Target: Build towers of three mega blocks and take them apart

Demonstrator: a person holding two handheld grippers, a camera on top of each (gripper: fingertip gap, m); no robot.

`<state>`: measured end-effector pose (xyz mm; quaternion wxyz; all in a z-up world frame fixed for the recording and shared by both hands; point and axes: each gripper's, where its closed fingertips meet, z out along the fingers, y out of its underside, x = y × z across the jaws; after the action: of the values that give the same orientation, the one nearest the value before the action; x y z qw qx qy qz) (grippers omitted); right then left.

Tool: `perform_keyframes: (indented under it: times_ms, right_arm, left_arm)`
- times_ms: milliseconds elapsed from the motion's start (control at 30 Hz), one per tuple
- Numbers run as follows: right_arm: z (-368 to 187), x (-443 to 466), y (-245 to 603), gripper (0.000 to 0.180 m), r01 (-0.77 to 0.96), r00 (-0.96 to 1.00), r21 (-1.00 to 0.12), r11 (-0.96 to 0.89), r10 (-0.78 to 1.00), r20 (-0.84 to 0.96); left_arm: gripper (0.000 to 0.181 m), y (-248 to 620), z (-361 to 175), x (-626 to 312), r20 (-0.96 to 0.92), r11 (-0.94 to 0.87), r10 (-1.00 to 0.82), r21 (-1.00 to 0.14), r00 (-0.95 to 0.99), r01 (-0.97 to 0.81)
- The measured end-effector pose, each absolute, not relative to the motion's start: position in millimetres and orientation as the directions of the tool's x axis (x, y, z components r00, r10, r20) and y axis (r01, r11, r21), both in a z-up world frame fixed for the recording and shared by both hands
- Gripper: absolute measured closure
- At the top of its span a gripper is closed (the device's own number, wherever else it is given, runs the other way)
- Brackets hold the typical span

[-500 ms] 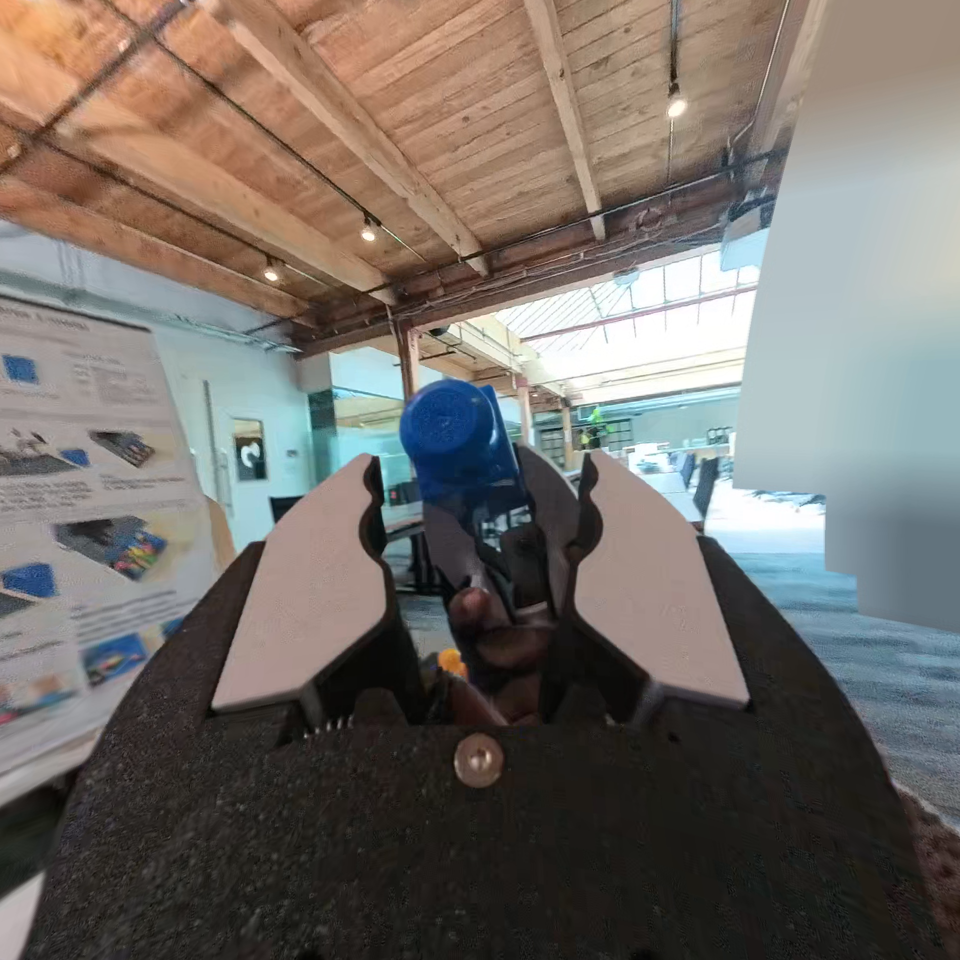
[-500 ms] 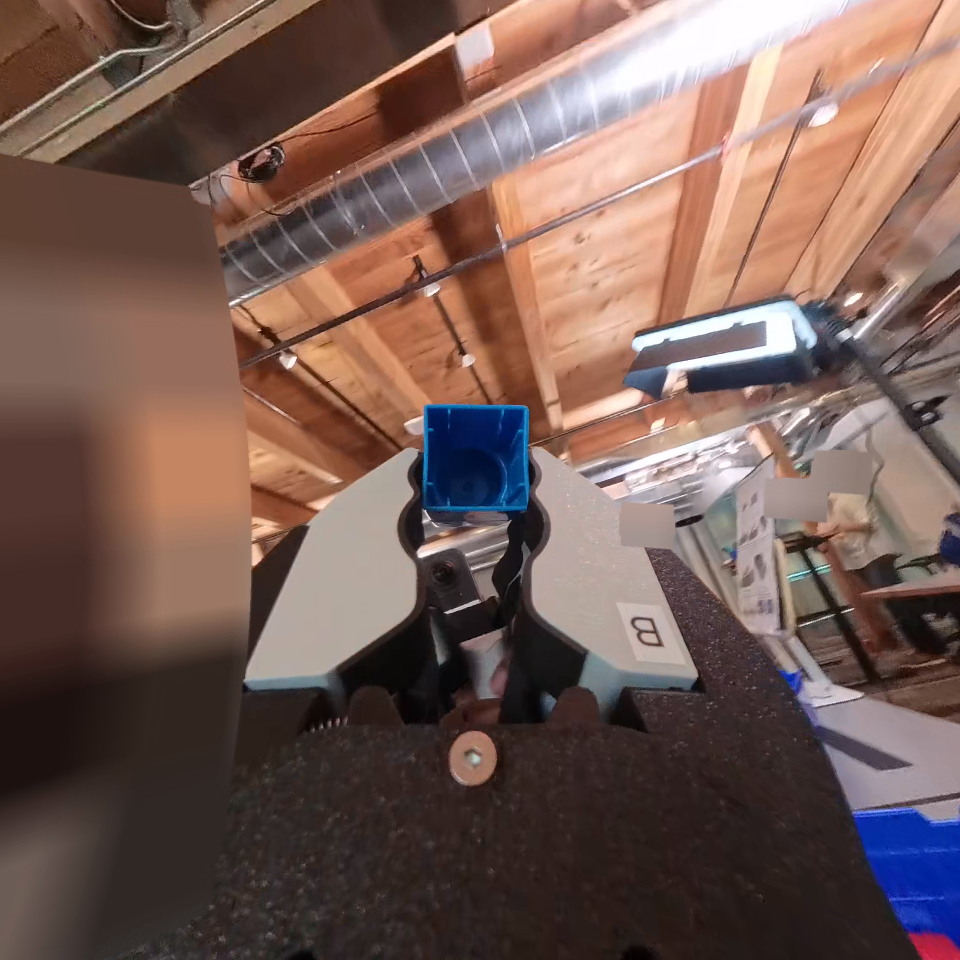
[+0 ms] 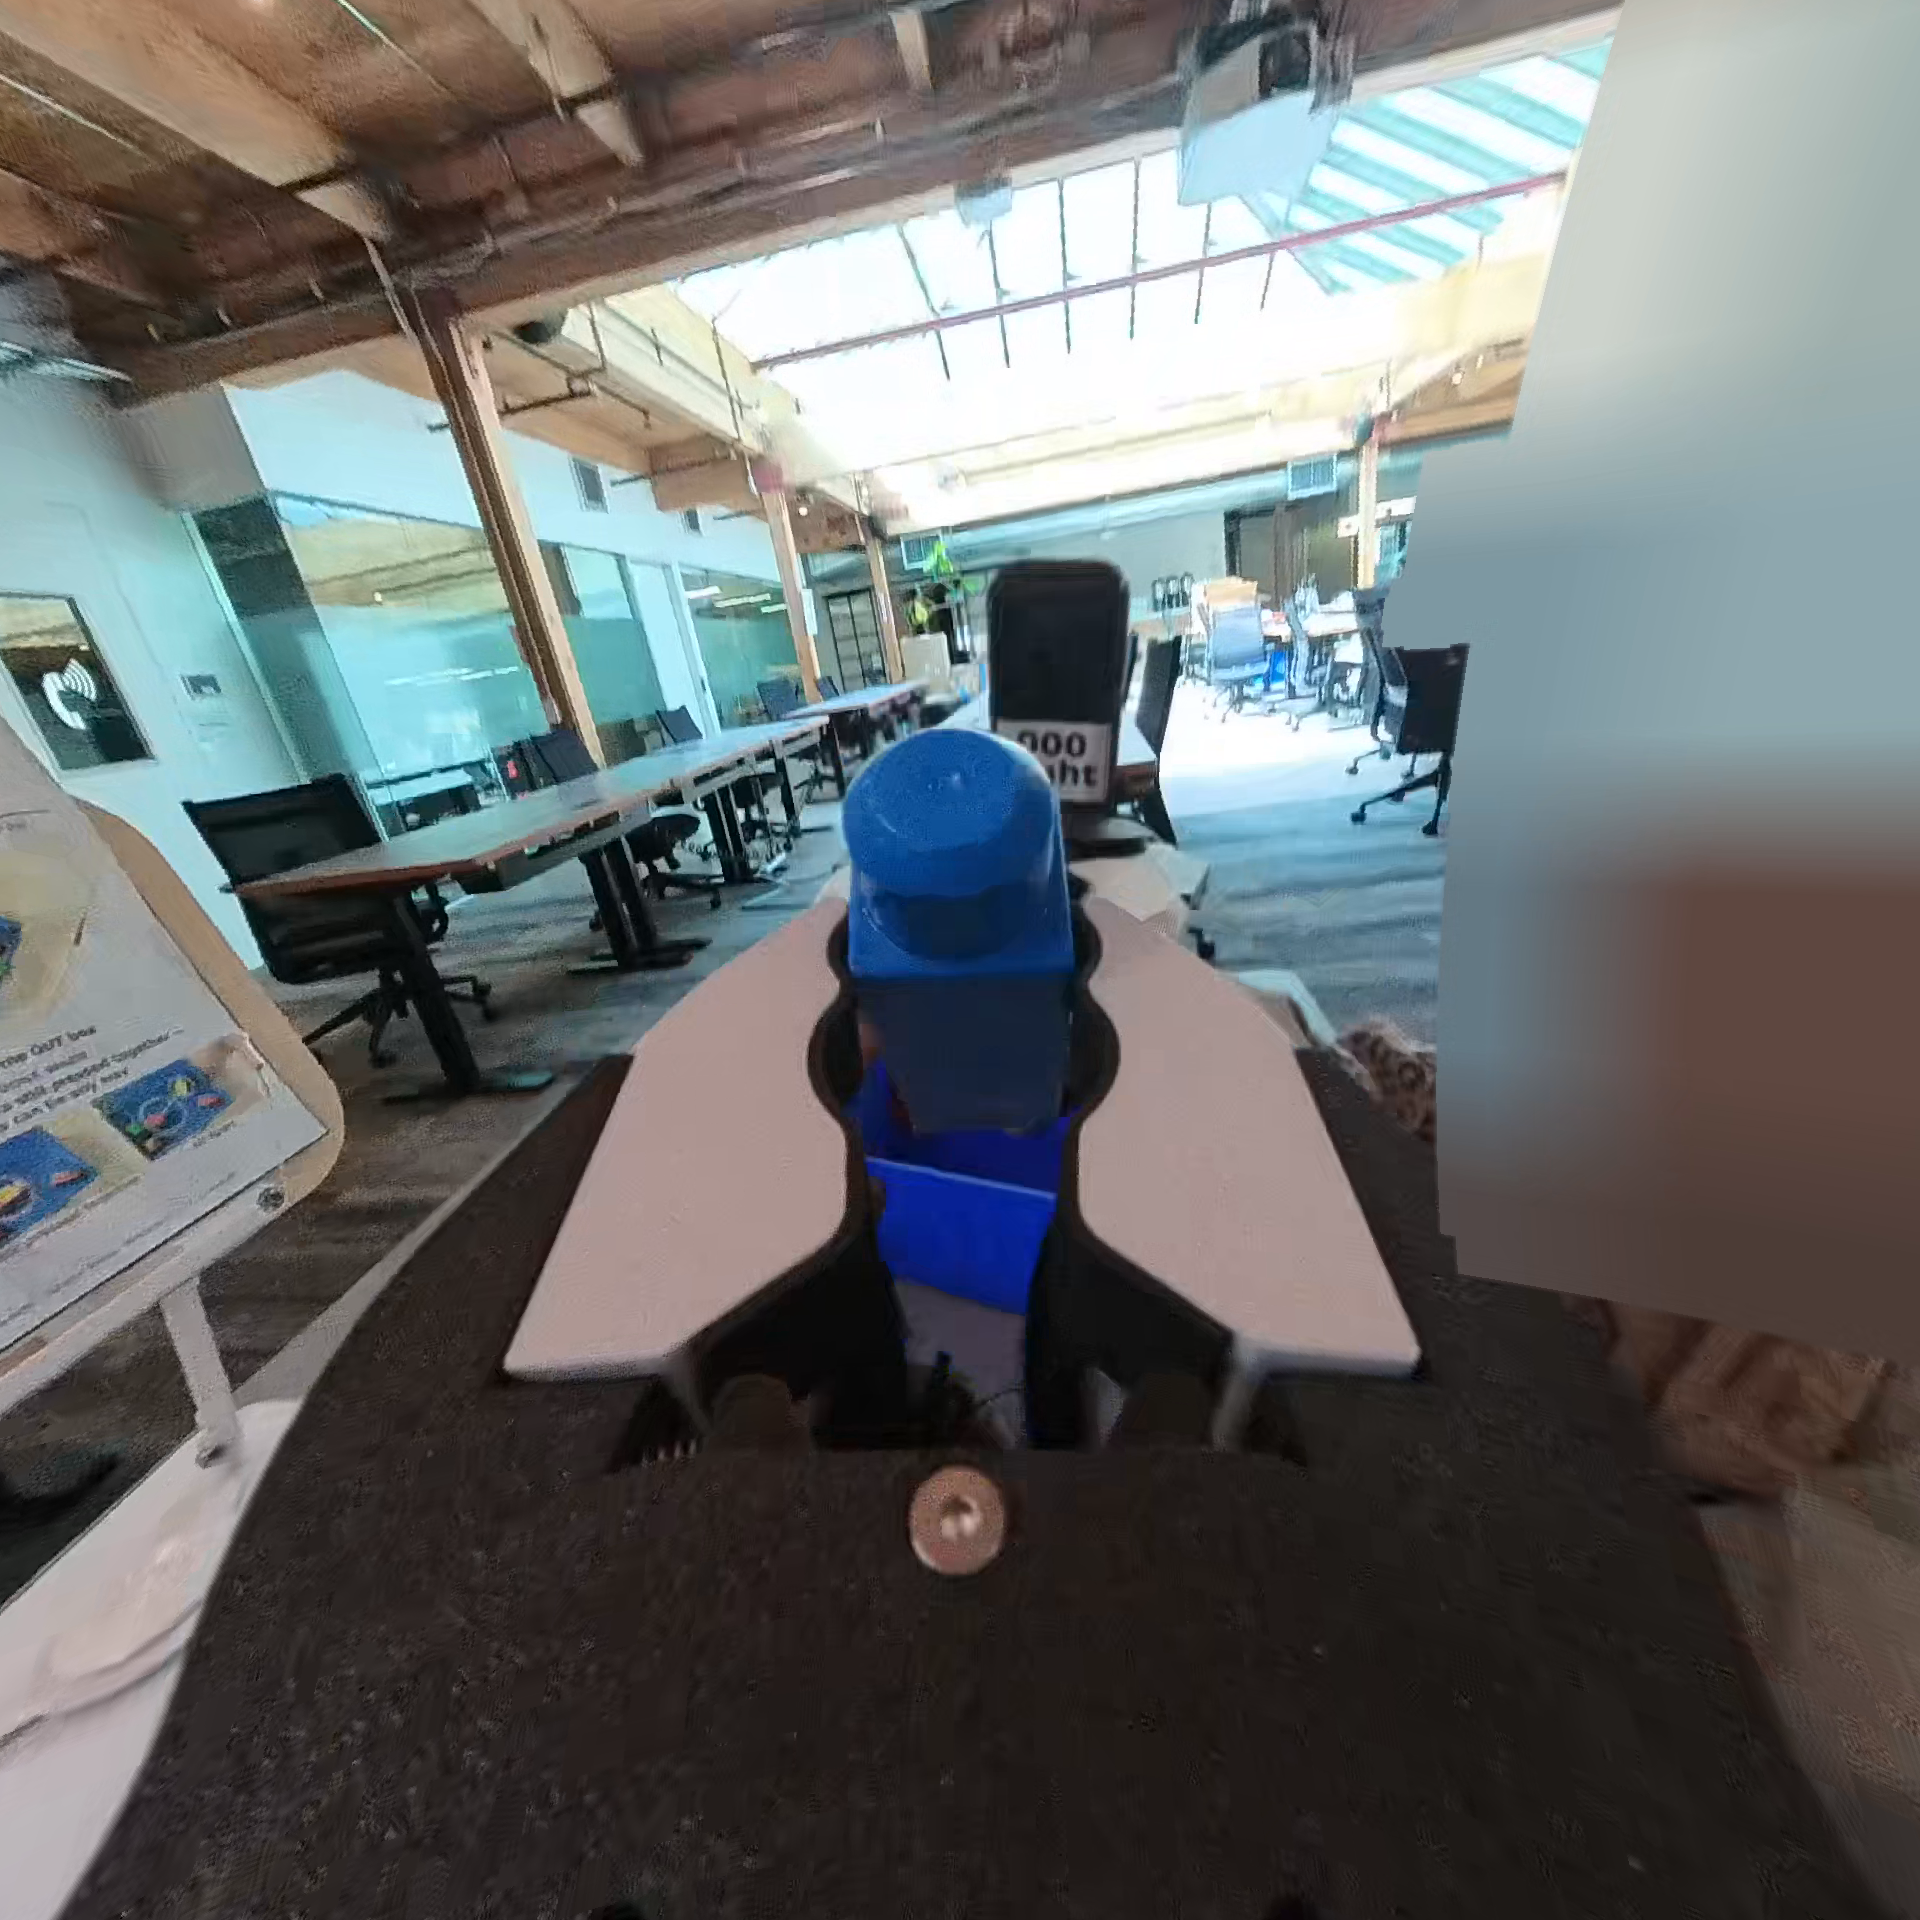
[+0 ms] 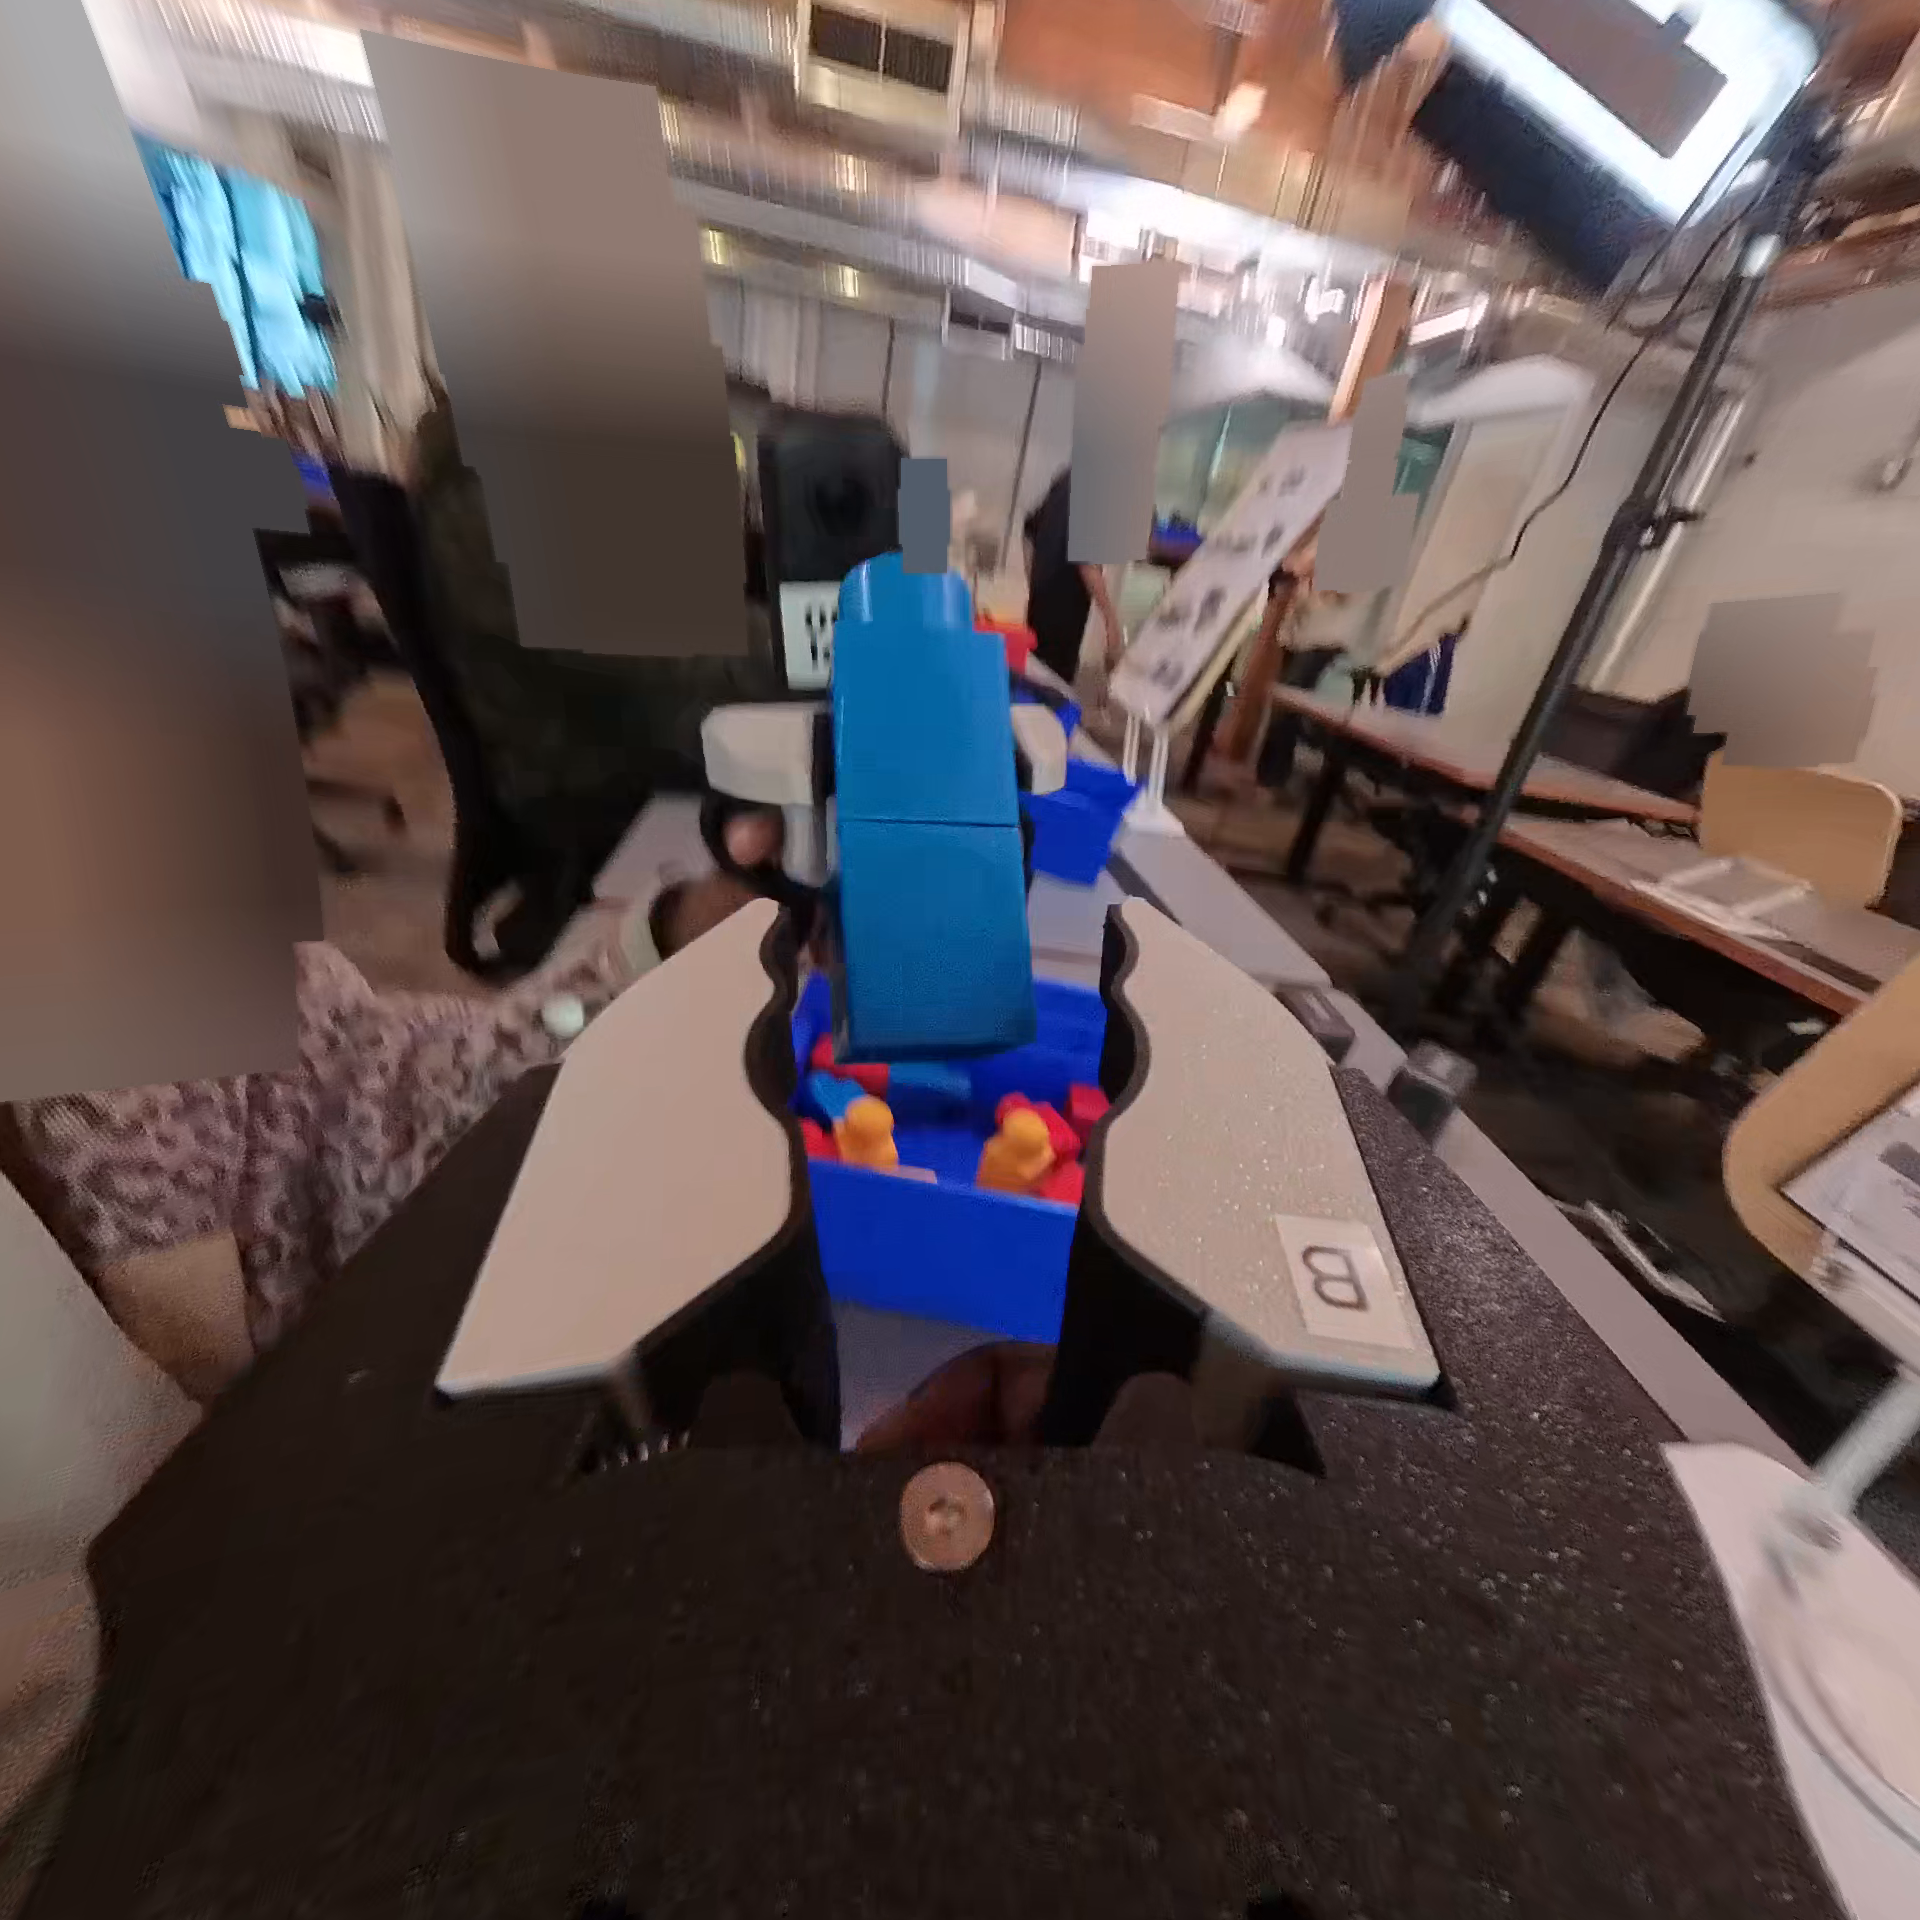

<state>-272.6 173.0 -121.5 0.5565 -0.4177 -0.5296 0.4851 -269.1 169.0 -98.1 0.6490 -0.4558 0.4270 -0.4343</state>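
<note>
A stack of two blue mega blocks (image 4: 925, 831) hangs in the air above a blue bin (image 4: 935, 1236) of red, orange and blue blocks. My left gripper (image 3: 958, 925) is shut on the blue stack (image 3: 956, 935), whose stud end points up toward the camera. In the right wrist view the left gripper (image 4: 899, 748) clamps the upper block. My right gripper (image 4: 945, 914) is open, its fingers standing clear on either side of the lower block. The right gripper's black body (image 3: 1055, 644) shows behind the stack. The bin (image 3: 961, 1216) also shows below my left fingers.
A poster board on a white stand (image 3: 125, 1091) is at the left, and it also shows in the right wrist view (image 4: 1216, 603). Desks and chairs (image 3: 520, 831) fill the room behind. A person's patterned sleeve (image 4: 312, 1091) is at the left. A dark light-stand pole (image 4: 1558, 675) rises at the right. Both grippers' tips are close together, under 4 cm apart.
Both grippers have tipped down from the ceiling toward the bin. My right gripper has let go of the blue block and opened. My left gripper has closed on the stack.
</note>
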Motion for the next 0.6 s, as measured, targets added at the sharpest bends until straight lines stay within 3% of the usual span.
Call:
perform_keyframes:
  times_ms: [67,133,333,467,533,600]
  right_arm:
    - [-136.1,-281.3,171.0,0.126,0.016,-0.013,-0.968,0.249,0.968,0.249]
    - [-146.1,-291.8,169.2,0.141,0.078,-0.016,-0.956,0.283,0.959,0.282]
    - [-146.8,-307.5,165.6,0.144,-0.017,-0.091,-0.983,0.180,0.979,0.181]
    - [-150.0,-314.2,164.2,0.129,-0.047,-0.116,-0.983,0.180,0.976,0.185]
    - [-152.1,-317.0,164.2,0.142,-0.038,-0.115,-0.983,0.178,0.977,0.181]
    - [-150.5,-317.9,166.0,0.142,-0.028,-0.106,-0.988,0.154,0.982,0.156]
  left_arm:
    - [0.144,168.4,-109.4,-272.6,-0.168,0.197,-0.954,-0.976,0.248,0.096]
    - [0.145,167.1,-112.0,-274.2,-0.168,0.193,-0.954,-0.978,0.249,0.078]
    - [0.145,165.8,-106.0,-278.1,-0.177,0.210,-0.949,-0.972,0.259,0.103]
    - [0.145,165.7,-107.3,-277.0,-0.173,0.206,-0.956,-0.971,0.239,0.121]
    - [0.142,165.9,-107.6,-275.6,-0.171,0.203,-0.959,-0.971,0.228,0.127]
    - [0.145,168.6,-105.0,-277.0,-0.168,0.205,-0.956,-0.969,0.242,0.136]
